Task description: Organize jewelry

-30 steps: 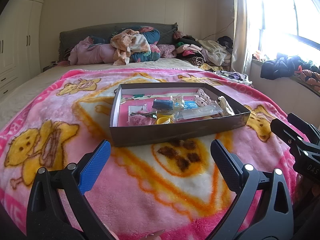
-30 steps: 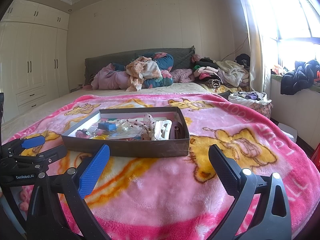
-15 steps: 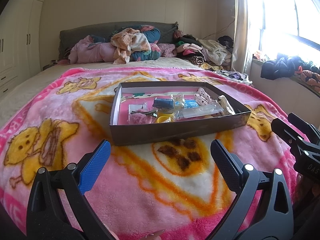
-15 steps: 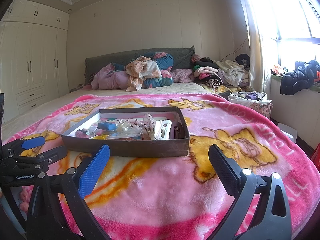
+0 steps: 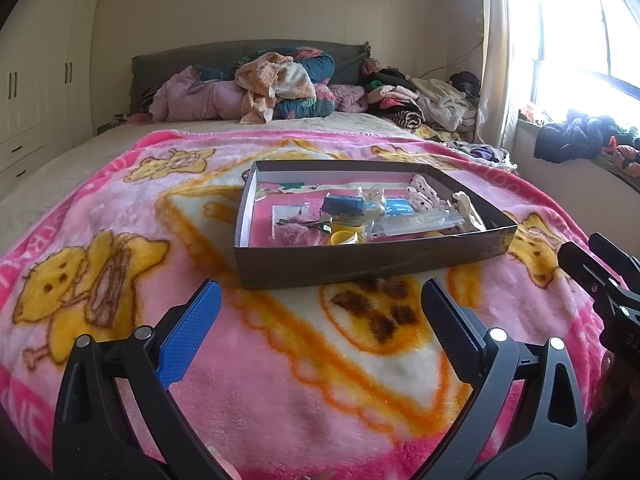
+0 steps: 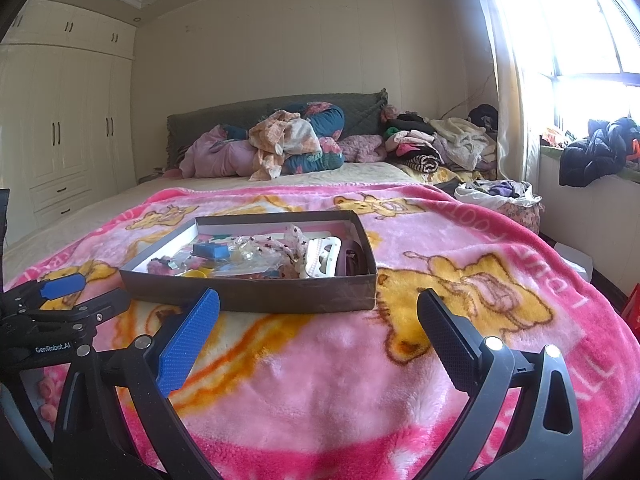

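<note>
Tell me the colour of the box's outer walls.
Dark brown-grey on the box; clearest in the left wrist view, where the near wall faces the camera.

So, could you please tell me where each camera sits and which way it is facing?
Left wrist: sits on the left tool, low over the pink blanket, facing the dark shallow box and headboard; its own open fingers show, and the right tool at the right edge.
Right wrist: sits on the right tool, further right, facing the same box from its right corner; its own open fingers show, and the left tool at the left edge.
Shared: box, blanket, window.
</note>
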### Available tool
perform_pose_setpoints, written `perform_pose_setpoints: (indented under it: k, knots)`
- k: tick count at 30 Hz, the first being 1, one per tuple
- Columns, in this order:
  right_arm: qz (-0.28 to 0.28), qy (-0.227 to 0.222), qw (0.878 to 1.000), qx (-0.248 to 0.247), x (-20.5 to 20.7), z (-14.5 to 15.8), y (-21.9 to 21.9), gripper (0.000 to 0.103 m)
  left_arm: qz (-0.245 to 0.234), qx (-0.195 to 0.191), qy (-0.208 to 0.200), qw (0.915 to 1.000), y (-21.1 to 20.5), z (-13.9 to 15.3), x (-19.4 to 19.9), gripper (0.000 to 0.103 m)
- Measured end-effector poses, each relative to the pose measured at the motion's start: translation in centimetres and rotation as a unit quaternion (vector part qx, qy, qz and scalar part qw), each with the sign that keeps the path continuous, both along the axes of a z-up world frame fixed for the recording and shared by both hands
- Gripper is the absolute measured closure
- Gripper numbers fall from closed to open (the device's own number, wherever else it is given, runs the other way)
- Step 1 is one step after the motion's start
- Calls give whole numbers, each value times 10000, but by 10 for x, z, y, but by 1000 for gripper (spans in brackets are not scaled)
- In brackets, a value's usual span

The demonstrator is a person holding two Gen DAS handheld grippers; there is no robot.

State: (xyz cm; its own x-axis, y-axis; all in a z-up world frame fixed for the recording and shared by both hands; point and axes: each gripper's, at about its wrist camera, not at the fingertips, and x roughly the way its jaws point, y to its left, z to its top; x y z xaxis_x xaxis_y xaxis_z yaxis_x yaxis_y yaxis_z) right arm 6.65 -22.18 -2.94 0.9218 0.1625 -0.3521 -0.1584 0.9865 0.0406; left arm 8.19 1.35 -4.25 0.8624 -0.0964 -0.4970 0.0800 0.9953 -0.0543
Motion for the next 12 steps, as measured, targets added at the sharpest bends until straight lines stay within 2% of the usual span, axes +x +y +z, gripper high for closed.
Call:
perform_pose_setpoints:
  k: [3, 5, 7, 10, 12]
  knots:
    - [-44, 24, 10000, 64, 1, 2, -5, 6, 35, -24, 7, 10000, 2, 1, 2, 12]
    - [-112, 74, 9997, 215, 4, 2, -13, 6, 219, -22, 37, 9998, 10, 1, 9, 12]
    - [-289, 273, 9983, 416, 14, 3, -27, 6, 371, -109, 154, 9991, 21, 1, 19, 12]
    - [-715, 636, 9934, 636, 39, 3, -63, 6, 875, -146, 290, 9956, 51, 2, 41, 12]
    - [-1162, 914, 9874, 572, 63, 4, -98, 6, 1390, 1, 398, 9895, 79, 3, 62, 12]
